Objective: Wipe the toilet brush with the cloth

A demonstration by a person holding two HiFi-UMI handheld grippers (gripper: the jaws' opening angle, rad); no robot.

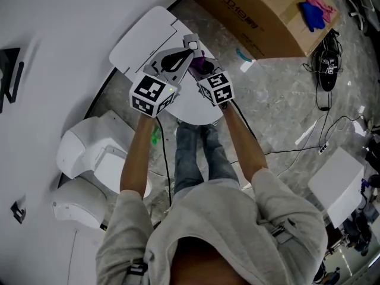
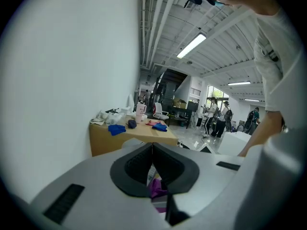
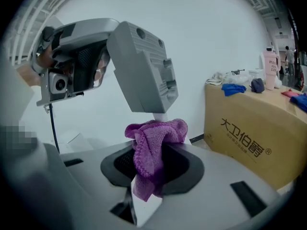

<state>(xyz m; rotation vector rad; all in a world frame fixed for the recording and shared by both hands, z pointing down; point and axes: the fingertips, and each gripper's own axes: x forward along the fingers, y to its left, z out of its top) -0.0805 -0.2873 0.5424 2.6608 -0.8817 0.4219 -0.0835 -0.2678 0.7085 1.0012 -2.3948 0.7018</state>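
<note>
In the right gripper view the toilet brush shows only as a thin white handle (image 3: pixel 160 116). It comes down out of my left gripper (image 3: pixel 144 75), which is shut on it from above. A purple cloth (image 3: pixel 153 138) is bunched around the handle, and my right gripper (image 3: pixel 151 152) is shut on that cloth. In the left gripper view, my left gripper (image 2: pixel 152 147) has its jaws together, with a sliver of white handle (image 2: pixel 153 173) and cloth (image 2: pixel 156 190) beyond. In the head view both grippers meet over the toilet, with the cloth (image 1: pixel 199 67) between them. The brush head is hidden.
A white toilet (image 1: pixel 148 37) with its lid up stands against the white wall directly below the grippers. A large cardboard box (image 1: pixel 261 16) with rags on top sits to the right. White bins (image 1: pixel 95 153) stand at the left. Cables (image 1: pixel 320 129) trail across the stone floor.
</note>
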